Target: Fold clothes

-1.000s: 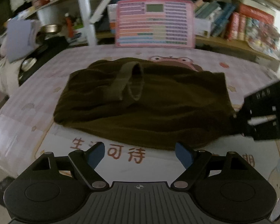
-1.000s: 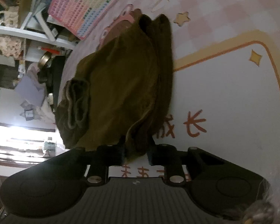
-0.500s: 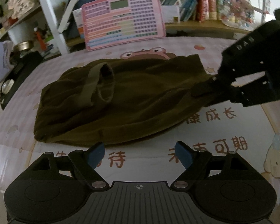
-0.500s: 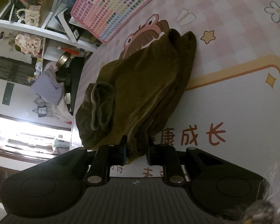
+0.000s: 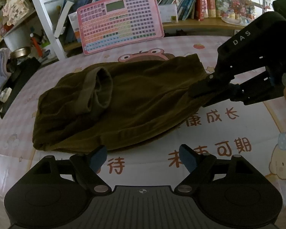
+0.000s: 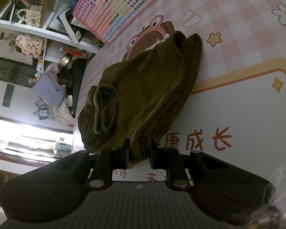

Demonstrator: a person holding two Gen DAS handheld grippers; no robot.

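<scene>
While the garment (image 5: 124, 103) lies bunched on the mat (image 5: 228, 133), these lines set out how things stand.

Garment: olive-brown, already doubled over in layers, spread across the mat's middle; a ribbed cuff (image 5: 100, 89) sits on top toward its left part.
Long axis: runs left to right in the left wrist view, from the rounded heap at the left to the corner the right gripper has at the right.
Right gripper (image 6: 139, 152): clamped on a wad of cloth at the garment's right end; fabric fills the gap between the fingers, and the corner looks raised a little off the mat.
Left gripper (image 5: 143, 156): released, fingers wide apart, nothing between them; it hangs at the garment's near edge, just short of touching it.
Nearer arm: the right already has the right end; the left is closest to the middle of the near hem.
Turning relation: judged from this, the held end would travel leftward along the long axis toward the cuff, with the near hem lying dead ahead of the left fingers.
Backdrop: a pink board (image 5: 120, 21) leans on the shelf behind, well apart from the cloth.
</scene>
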